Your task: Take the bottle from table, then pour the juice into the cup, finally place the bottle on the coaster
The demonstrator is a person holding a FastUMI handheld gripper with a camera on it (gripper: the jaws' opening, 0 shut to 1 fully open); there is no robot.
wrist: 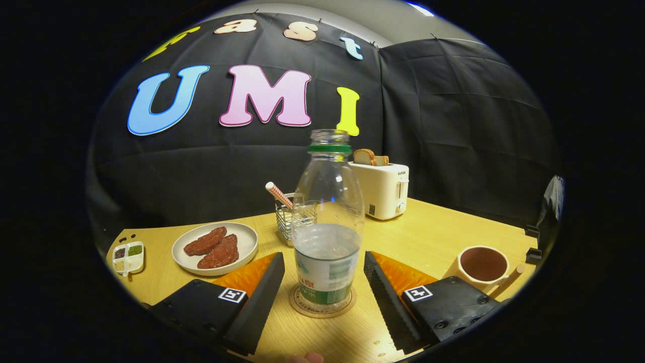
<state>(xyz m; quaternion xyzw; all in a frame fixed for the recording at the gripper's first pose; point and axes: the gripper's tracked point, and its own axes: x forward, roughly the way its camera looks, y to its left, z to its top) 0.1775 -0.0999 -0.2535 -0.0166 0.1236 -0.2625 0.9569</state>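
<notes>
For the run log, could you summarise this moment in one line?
gripper open, fingers flanking bottle | bottle upright on coaster | cup right

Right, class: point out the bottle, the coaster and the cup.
bottle (pixel 327 201), gripper view, clear body.
coaster (pixel 297 306), gripper view, bare rim.
cup (pixel 466 275), gripper view, outer wall.

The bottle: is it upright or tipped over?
Upright: the bottle stands on the coaster, neck up, between the open gripper fingers.

Uncapped bottle (pixel 327 227) upright on coaster (pixel 322 308)
</notes>
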